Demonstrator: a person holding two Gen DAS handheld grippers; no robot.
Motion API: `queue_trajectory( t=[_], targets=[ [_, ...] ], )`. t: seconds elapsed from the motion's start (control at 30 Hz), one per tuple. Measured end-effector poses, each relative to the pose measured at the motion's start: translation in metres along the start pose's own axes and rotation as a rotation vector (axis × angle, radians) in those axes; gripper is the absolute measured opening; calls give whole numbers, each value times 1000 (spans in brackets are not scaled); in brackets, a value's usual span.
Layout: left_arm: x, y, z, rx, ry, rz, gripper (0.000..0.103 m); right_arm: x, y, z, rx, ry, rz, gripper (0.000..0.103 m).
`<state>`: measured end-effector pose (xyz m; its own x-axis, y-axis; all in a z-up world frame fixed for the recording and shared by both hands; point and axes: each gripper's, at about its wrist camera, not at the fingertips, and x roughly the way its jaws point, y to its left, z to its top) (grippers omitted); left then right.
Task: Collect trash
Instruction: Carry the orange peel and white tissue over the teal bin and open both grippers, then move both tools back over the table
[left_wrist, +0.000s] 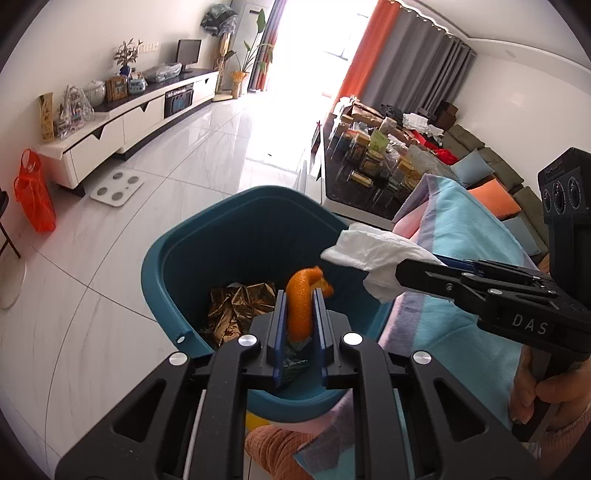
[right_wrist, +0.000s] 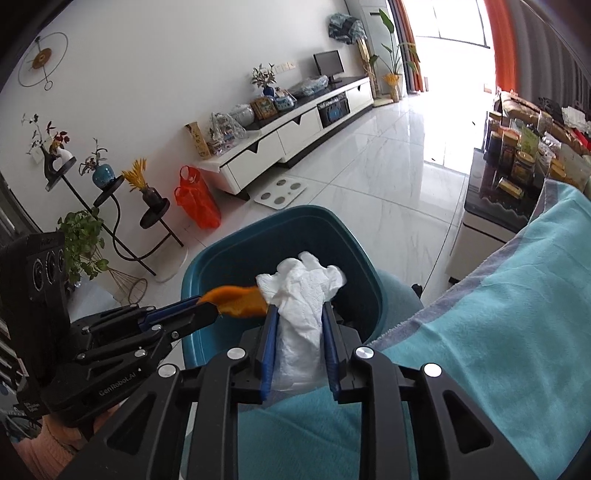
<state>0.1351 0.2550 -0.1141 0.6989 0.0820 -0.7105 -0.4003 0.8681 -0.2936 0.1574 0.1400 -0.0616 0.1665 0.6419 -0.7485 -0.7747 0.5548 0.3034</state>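
Left gripper (left_wrist: 300, 295) clamps the curled orange peel (left_wrist: 301, 302) above the teal plastic bin (left_wrist: 236, 236); right gripper (right_wrist: 299, 314) pinches the crumpled white tissue (right_wrist: 301, 299) over its right rim; both drop straight down.

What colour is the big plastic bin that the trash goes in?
The plastic trash bin is dark teal blue, inside and out. It shows best in the left wrist view.

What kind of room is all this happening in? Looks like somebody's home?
Most likely a home living room: a long white TV cabinet with a small screen stands along the wall, a sofa with cushions lines the other side, and tall curtains frame a bright window over a glossy tiled floor.
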Motion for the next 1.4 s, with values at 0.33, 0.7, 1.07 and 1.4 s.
queue_trajectory(
  t=[0.33, 0.7, 1.07, 1.4],
  targets=[
    [27, 9, 0, -29, 33, -18, 17, 13, -5, 5, 40, 40, -7, 35],
    [16, -5, -2, -14, -49, 41, 96, -11, -10, -5, 67, -38, -4, 84],
    [-38, -34, -18, 77, -207, 96, 97, -81, -15, -39, 49, -192, -11, 95],
    [-81, -94, -35, 166, -285, 87, 97, -141, -27, -89, 48, -296, -141, 96]
  ],
)
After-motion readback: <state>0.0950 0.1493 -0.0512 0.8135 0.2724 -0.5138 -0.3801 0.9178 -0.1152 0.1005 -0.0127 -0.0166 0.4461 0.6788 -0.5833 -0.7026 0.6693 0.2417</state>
